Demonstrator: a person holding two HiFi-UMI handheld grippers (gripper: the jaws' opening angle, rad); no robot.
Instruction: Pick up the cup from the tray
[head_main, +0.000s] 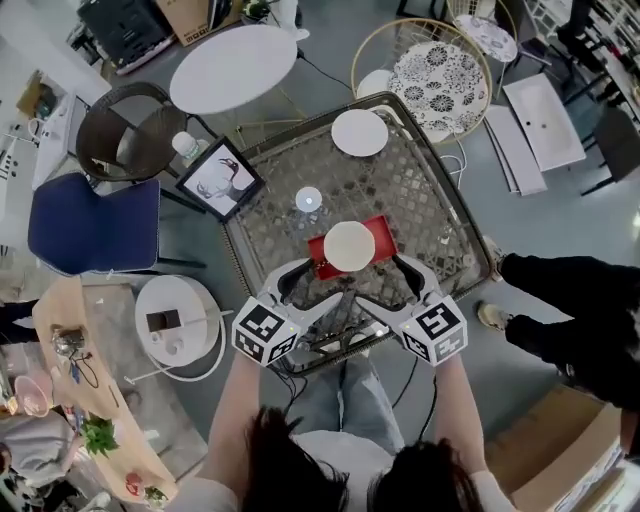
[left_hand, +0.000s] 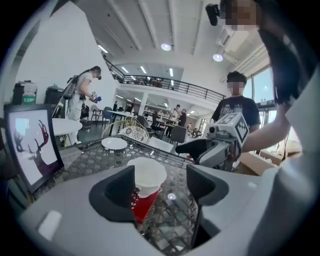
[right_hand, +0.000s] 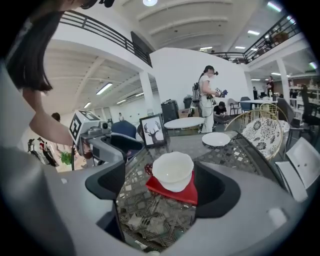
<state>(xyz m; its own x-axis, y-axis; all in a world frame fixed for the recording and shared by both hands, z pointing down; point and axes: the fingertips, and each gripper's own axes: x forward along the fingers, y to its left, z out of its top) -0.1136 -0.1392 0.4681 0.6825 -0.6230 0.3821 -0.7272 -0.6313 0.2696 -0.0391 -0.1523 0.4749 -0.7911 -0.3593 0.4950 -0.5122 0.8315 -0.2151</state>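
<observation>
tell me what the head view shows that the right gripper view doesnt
Only the head view: the marker cube on the right gripper, the holder's own hair and a cardboard box on the floor.

Only the right gripper view: a standing person far behind the table, the ceiling lights and a balcony railing.

Both: the white cup on the red tray, the white plate, the deer picture and the left gripper.

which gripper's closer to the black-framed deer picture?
Left. The left gripper is at the left corner of the red tray, with the black-framed deer picture ahead-left of it. The right gripper is at the tray's right side, beyond the white cup.
</observation>
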